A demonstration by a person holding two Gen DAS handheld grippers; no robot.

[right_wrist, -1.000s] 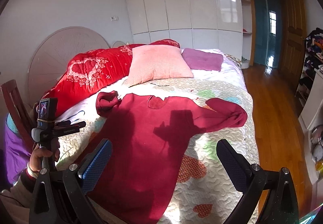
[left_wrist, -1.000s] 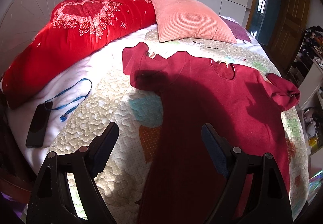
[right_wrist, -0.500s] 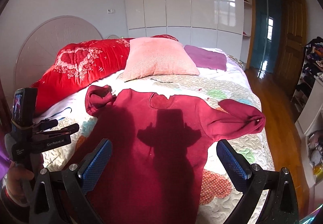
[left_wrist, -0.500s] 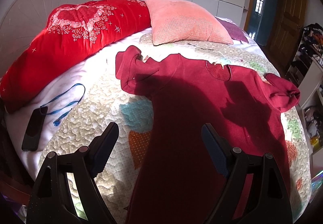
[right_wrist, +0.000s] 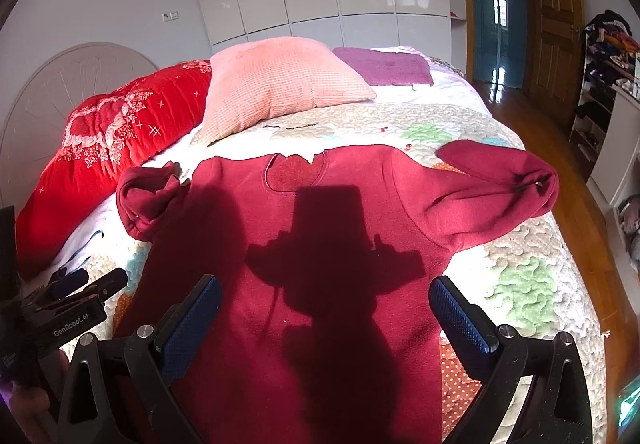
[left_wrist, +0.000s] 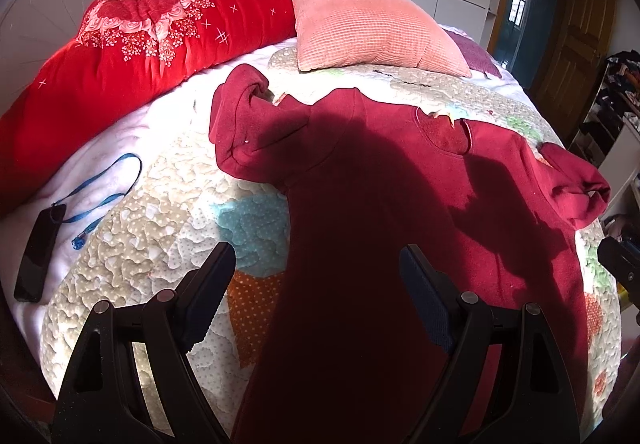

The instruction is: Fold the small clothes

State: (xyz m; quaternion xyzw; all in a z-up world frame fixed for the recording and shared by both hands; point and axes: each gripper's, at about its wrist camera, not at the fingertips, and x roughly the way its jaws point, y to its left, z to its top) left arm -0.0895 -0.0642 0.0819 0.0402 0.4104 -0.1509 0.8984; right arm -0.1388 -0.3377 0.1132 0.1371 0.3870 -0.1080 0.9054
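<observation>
A dark red sweater (left_wrist: 380, 212) lies flat, front up, on the quilted bed, neck toward the pillows; it also shows in the right wrist view (right_wrist: 320, 236). Its left sleeve (left_wrist: 248, 124) is bunched near the red quilt. Its right sleeve (right_wrist: 500, 180) is folded back on itself. My left gripper (left_wrist: 316, 284) is open and empty above the sweater's left side. My right gripper (right_wrist: 326, 308) is open and empty above the sweater's middle. The left gripper shows at the left edge of the right wrist view (right_wrist: 72, 304).
A red floral quilt (left_wrist: 132, 44), a pink pillow (left_wrist: 372, 32) and a purple cloth (right_wrist: 384, 66) lie at the head of the bed. A black phone (left_wrist: 38, 252) with a blue lanyard (left_wrist: 104, 188) lies at the bed's left. Wooden floor (right_wrist: 576, 204) and shelves stand to the right.
Both grippers have moved forward toward the sweater and the pillows, so the sweater looks larger. Both stay open. The sweater has not moved.
</observation>
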